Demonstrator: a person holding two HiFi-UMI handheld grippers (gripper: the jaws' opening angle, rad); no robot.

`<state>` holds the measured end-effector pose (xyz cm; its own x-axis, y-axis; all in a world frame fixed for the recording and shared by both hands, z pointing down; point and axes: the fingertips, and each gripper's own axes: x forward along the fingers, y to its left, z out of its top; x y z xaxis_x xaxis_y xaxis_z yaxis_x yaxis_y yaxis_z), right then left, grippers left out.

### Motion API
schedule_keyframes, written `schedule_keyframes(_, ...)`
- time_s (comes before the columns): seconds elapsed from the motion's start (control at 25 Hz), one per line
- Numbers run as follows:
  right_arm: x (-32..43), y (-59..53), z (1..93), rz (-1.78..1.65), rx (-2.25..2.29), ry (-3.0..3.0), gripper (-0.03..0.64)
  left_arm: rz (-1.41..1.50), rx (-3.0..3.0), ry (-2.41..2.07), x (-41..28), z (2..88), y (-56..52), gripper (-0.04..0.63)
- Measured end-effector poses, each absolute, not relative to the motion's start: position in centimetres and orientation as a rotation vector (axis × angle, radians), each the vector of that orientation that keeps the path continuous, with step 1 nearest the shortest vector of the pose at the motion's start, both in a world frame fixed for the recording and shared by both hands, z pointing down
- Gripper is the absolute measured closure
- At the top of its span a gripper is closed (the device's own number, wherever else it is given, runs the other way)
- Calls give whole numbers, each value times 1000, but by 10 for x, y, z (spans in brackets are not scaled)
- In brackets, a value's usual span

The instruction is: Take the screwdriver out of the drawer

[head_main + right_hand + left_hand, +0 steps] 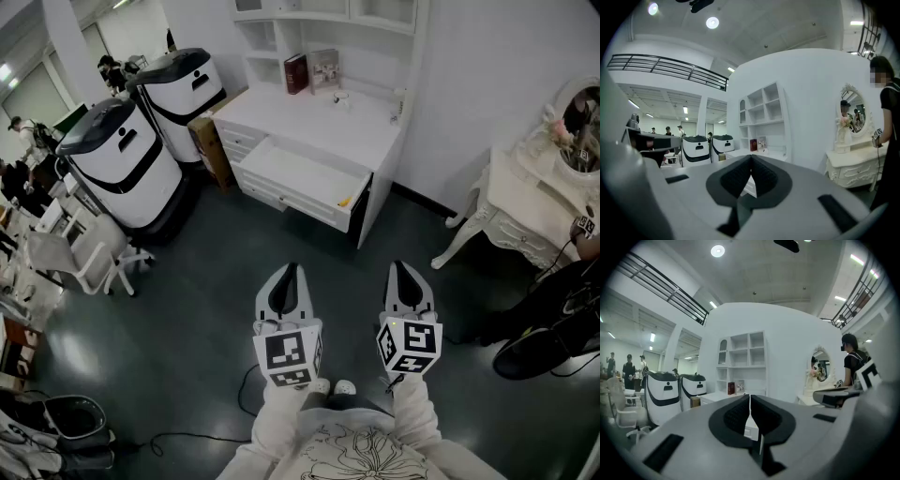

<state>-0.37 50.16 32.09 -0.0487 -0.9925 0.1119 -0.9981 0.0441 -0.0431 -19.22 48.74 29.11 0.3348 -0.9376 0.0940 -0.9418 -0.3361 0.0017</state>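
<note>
A white desk [323,127] stands against the far wall with its top drawer [300,178] pulled open. A small yellow-handled thing, seemingly the screwdriver [346,200], lies at the drawer's right end. Well short of the desk, over the dark floor, my left gripper [290,271] and my right gripper [402,268] are held side by side and point towards it. Both are shut with nothing between the jaws. The left gripper view shows the left gripper [750,405] with its pads pressed together, the desk [723,397] far beyond. The right gripper [751,168] meets at its tips.
Two white-and-black machines [124,159] [180,86] stand left of the desk, a cardboard box [211,142] between them and it. A white dressing table [525,211] with a mirror is at right, beside a person in black [562,309]. White chairs [84,258] stand at left.
</note>
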Motion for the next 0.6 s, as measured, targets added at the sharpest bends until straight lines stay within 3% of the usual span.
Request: schedule_keyframes(0.6,11,487,327,191,2136,-2247,614,123,2496,-1794,-180,300,475,584)
